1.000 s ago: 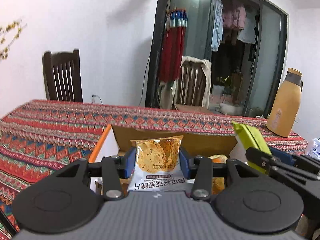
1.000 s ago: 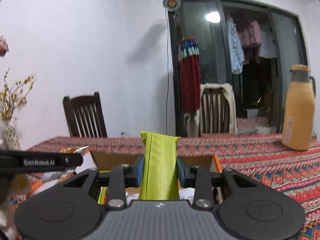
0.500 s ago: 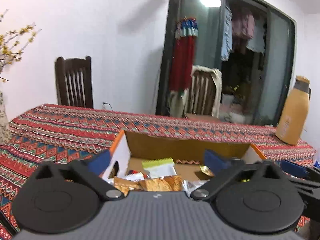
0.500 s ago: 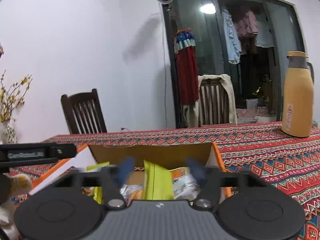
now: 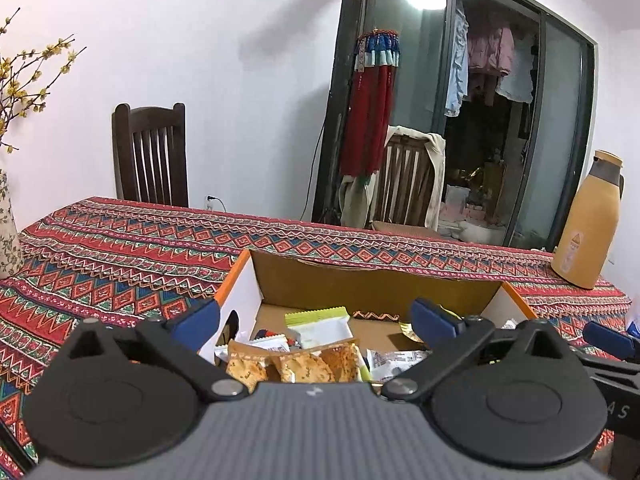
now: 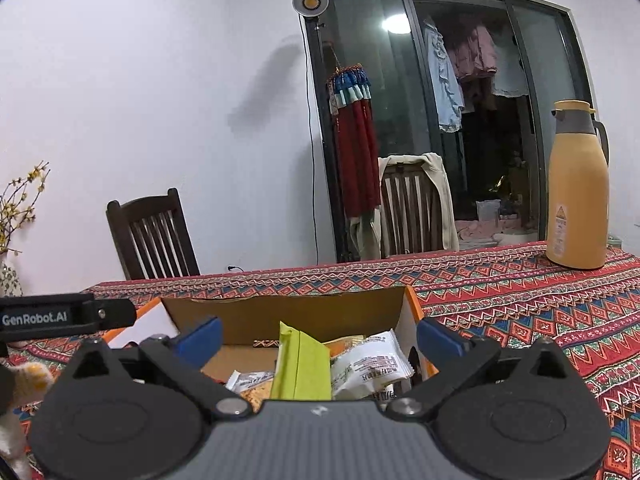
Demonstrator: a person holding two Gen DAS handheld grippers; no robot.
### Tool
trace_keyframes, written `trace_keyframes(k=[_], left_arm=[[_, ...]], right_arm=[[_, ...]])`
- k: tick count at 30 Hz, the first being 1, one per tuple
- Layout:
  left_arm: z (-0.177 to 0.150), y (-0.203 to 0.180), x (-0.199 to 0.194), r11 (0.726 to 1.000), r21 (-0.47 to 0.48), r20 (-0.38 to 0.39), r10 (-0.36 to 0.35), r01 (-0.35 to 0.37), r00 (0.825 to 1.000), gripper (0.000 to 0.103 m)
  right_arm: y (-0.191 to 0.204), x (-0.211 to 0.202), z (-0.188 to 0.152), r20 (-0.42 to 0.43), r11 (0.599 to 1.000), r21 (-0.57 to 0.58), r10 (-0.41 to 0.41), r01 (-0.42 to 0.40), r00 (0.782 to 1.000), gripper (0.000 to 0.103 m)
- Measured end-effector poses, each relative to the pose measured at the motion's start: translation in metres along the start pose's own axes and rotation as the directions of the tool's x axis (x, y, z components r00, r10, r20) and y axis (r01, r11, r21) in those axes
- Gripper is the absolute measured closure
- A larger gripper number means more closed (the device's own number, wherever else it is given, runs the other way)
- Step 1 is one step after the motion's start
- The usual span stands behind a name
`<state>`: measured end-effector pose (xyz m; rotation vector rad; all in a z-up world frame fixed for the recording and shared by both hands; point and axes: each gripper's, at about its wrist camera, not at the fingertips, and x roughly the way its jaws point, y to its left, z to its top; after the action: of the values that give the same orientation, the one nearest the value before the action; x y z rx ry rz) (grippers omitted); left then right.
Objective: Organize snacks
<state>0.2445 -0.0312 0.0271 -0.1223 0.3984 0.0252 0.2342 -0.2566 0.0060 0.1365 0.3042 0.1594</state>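
Observation:
An open cardboard box (image 5: 372,284) with orange-edged flaps sits on the patterned tablecloth and holds several snack packets. My left gripper (image 5: 316,320) is open and empty above its near edge; a cracker packet (image 5: 292,364) lies in the box just below it. My right gripper (image 6: 318,338) is open and empty over the same box (image 6: 288,314); a yellow-green packet (image 6: 302,364) stands tilted in the box beneath it, beside a white packet (image 6: 370,364). The right gripper's blue fingertip (image 5: 610,340) shows at the left view's right edge.
A tan thermos jug (image 6: 576,188) stands on the table at the right, also in the left wrist view (image 5: 586,220). Two wooden chairs (image 5: 150,156) stand behind the table. A flowered vase (image 5: 8,232) is at the far left. The left gripper's body (image 6: 60,316) shows at the right view's left.
Both grippers opened. The cracker packet dropped from the left gripper into the box, and the yellow-green packet dropped from the right gripper into the box. Both grippers have drawn back slightly.

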Motion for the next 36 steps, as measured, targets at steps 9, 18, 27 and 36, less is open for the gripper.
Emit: trace_keyframes(k=[9,18,27,36], left_arm=[[0.002,-0.008,-0.024,1.0,0.026,0.023,-0.01,0.009,1.0,0.0],[0.005,0.001,-0.067,0.999,0.024,0.064,-0.037,0.036,0.997,0.0],[-0.018,0.021,-0.094,0.999,0.049,0.039,-0.027,0.025,0.999,0.0],[-0.058,0.046,-0.09,0.998,0.067,-0.062,0.023,-0.019,0.998,0.0]], right_arm=[[0.006,-0.021,0.009,0.059,1.0,-0.029,-0.005,0.007,0.998,0.0],[0.014,-0.065,0.017,0.116,0.998,-0.055,0.009,-0.003,0.993,0.0],[0.02,-0.102,-0.004,0.075,0.997,-0.081,0.018,-0.012,0.997,0.0],[0.016,-0.111,-0.043,-0.069,0.997,-0.076,0.0,-0.005,0.998,0.0]])
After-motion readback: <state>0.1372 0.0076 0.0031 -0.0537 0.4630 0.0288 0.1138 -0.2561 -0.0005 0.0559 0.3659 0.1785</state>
